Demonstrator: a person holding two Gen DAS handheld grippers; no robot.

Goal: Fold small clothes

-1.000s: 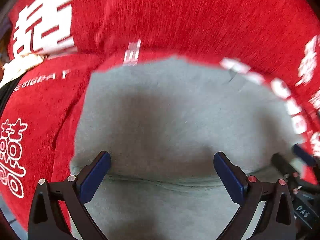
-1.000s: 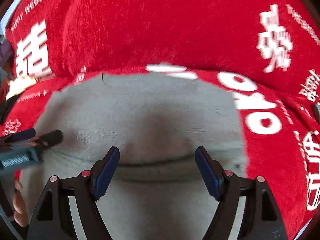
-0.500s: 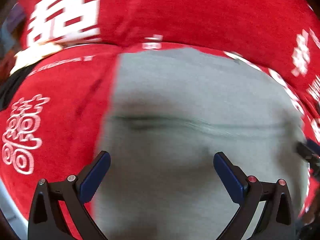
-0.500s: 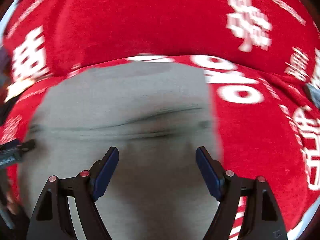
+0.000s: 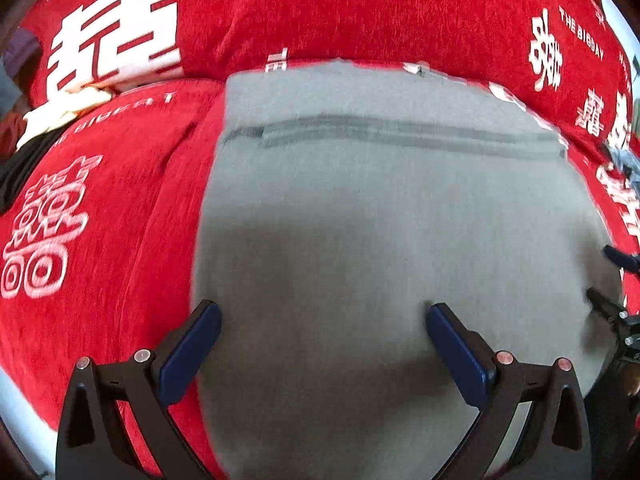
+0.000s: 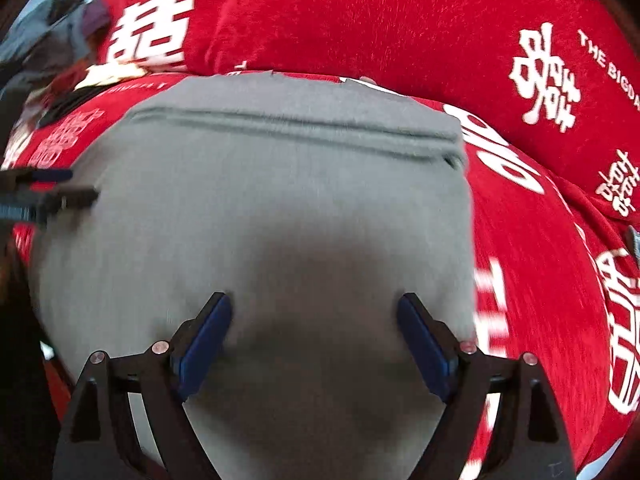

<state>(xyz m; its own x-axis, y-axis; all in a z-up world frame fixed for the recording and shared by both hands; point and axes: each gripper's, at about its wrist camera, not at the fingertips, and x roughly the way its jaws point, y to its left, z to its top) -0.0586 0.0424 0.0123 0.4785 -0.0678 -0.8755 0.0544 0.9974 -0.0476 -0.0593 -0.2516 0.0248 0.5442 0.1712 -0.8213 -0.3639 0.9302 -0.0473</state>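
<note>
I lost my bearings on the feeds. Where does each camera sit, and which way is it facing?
Left wrist: on the left gripper, looking forward and down at the grey garment on the red cover; its own open fingers show, the right gripper at the right edge.
Right wrist: on the right gripper, looking the same way at the garment; its open fingers show, the left gripper at the left edge.
Shared: garment, its seam, cover, and each other's gripper.
</note>
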